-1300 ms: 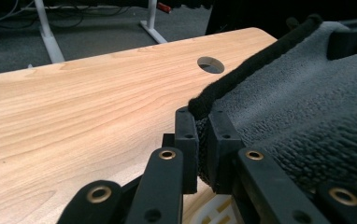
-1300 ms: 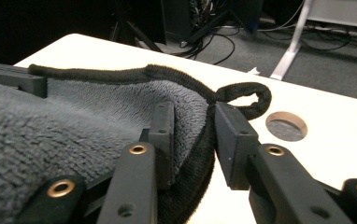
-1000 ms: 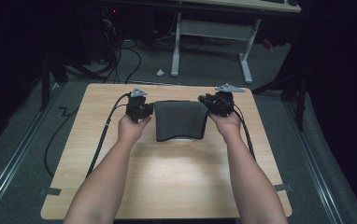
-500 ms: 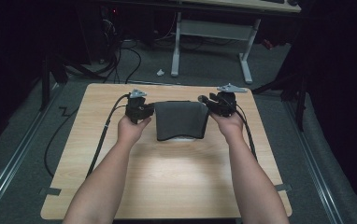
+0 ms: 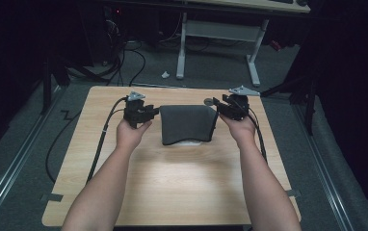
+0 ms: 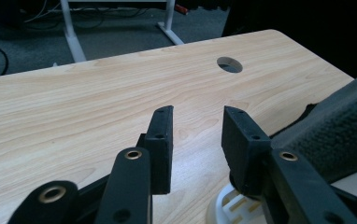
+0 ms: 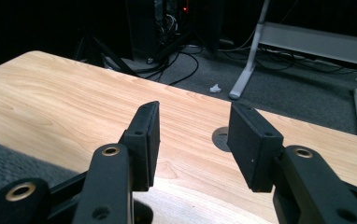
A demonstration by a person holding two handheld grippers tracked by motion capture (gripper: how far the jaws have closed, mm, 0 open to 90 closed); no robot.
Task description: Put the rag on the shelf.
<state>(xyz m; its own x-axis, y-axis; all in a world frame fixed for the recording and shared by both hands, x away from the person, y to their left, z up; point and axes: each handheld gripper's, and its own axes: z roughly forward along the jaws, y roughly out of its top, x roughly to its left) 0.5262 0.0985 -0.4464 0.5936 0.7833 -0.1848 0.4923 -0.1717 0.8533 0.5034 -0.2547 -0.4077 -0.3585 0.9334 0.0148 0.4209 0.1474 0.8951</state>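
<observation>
Around you, the wooden table [image 5: 172, 183] is carrying little besides the work itself: a round cable hole [image 6: 229, 64] is sitting in the board near its far edge, close to your right gripper [image 5: 222, 107], and a black cable [image 5: 102, 139] is trailing from your left gripper [image 5: 149, 111] back across the board and off its left side. Beyond the far edge, a white desk frame [image 5: 182, 43] and loose cables are standing on the grey floor, well apart from your hands. Nothing is blocking either claw.

Toward you, the near half of the board is lying bare between your forearms, and a strip of wood is showing past each gripper toward the side edges.

Your dark grey cloth [image 5: 188, 122] is lying folded at the middle of the far half, roughly square with a coarse, towel-like weave, draped over a white slotted plastic piece [image 6: 228, 210] that is peeking out at its near edge. You are holding one gripper just beside each of its sides.

Both claws have just been opening. Your left one is standing parted with only bare wood in the gap, the cloth just outside one jaw. Your right one is gaping too, holding nothing.
</observation>
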